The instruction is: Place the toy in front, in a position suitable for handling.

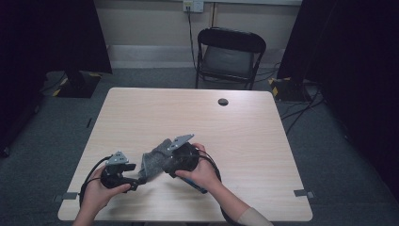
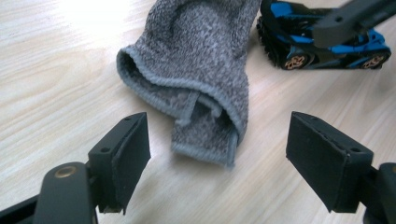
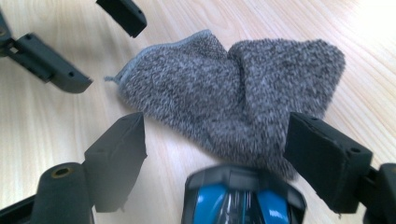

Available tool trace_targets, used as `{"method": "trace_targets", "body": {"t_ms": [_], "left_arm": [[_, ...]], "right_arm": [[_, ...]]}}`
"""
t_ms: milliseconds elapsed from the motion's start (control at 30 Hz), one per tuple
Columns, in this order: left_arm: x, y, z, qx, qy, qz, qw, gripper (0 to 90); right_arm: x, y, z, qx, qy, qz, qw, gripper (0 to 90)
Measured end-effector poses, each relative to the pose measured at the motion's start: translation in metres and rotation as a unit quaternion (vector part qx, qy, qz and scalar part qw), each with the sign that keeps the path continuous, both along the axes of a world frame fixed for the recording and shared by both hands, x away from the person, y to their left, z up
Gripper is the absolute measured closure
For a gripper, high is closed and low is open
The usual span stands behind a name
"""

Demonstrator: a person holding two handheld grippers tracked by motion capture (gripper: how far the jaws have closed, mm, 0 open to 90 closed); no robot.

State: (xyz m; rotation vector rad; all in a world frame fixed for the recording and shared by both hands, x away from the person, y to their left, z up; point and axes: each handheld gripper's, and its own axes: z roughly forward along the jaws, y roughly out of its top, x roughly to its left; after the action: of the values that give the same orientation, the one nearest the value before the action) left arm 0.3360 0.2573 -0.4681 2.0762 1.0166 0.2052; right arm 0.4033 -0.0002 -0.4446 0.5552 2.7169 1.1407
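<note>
Wooden table (image 1: pixel 244 127), grey sock (image 2: pixel 196 70) cuff toward left tool (image 2: pixel 217 154), both tools (image 3: pixel 212 154) apart.

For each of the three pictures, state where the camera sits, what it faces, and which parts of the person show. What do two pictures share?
High view: above the table, looking down; both hands and forearms show.
Left gripper view: on the left gripper, facing the grey cloth; open fingers show.
Right gripper view: on the right gripper, facing the cloth; fingers flank the blue toy car.
Both gripper views share cloth and car.
</note>
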Motion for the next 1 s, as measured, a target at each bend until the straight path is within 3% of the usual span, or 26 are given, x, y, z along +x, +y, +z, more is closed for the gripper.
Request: {"method": "trace_targets", "body": {"t_ms": [233,433,733,867,1000], "left_arm": [[0.000,0.007,-0.005,-0.009,0.009,0.009,0.9999,21.5],[0.000,0.011,-0.006,-0.014,0.012,0.012,0.9998,21.8],[-0.001,0.013,-0.005,-0.021,0.011,0.010,0.9997,22.5],[-0.001,0.014,-0.005,-0.022,0.010,0.012,0.9996,22.7],[-0.001,0.014,-0.004,-0.022,0.007,0.013,0.9996,22.9]], "right_arm": [[0.008,0.019,-0.002,-0.001,-0.007,0.013,0.9999,19.5],[0.017,0.034,-0.008,-0.021,-0.007,0.018,0.9996,18.3],[0.034,0.044,-0.026,-0.040,0.023,-0.002,0.9989,17.8],[0.034,0.050,-0.028,-0.060,0.027,-0.009,0.9978,20.5],[0.032,0.055,-0.030,-0.091,0.005,-0.008,0.9958,28.5]]}}
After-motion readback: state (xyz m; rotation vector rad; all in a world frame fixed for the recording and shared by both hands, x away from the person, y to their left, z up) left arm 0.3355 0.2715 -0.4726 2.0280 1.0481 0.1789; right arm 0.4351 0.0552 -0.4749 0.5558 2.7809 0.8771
